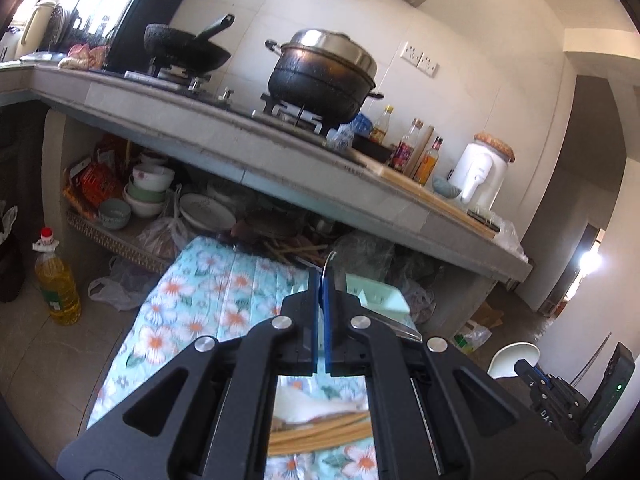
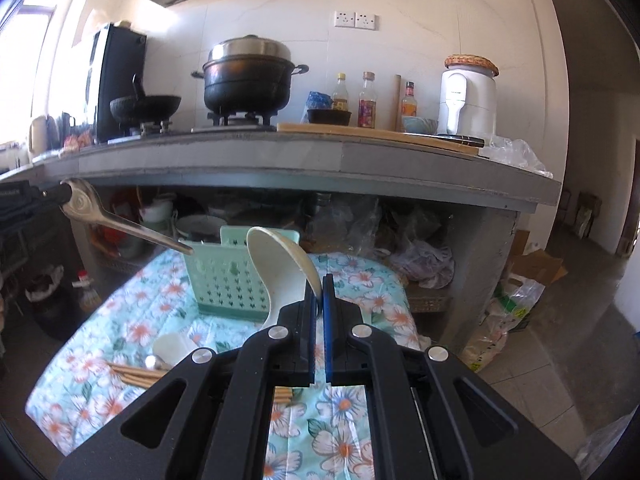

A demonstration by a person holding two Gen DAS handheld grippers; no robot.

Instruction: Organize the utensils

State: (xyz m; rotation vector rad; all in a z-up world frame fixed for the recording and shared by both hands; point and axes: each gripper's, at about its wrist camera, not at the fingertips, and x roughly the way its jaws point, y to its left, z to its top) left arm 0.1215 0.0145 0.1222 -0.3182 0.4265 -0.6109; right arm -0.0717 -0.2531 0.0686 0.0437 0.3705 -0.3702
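Note:
My left gripper [image 1: 322, 276] is shut on a metal spoon [image 1: 400, 326], seen edge-on between the pads. In the right wrist view this metal spoon [image 2: 120, 224] is held by its bowl, its handle pointing at the mint green utensil holder [image 2: 224, 276]. My right gripper [image 2: 322, 280] is shut on a white spoon [image 2: 276, 268], held above the floral cloth [image 2: 100, 320] just right of the holder. The left wrist view shows the holder [image 1: 380, 296] behind my fingers. Wooden chopsticks [image 2: 136, 374], a white spoon [image 2: 172, 346] and a metal spoon [image 2: 154, 362] lie on the cloth.
A grey counter [image 2: 360, 160] runs behind the cloth-covered table, carrying a black pot [image 2: 248, 80], a wok [image 2: 146, 106], bottles and a white appliance [image 2: 468, 96]. Bowls [image 1: 148, 188] and bags fill the shelf below. An oil bottle [image 1: 56, 280] stands on the floor.

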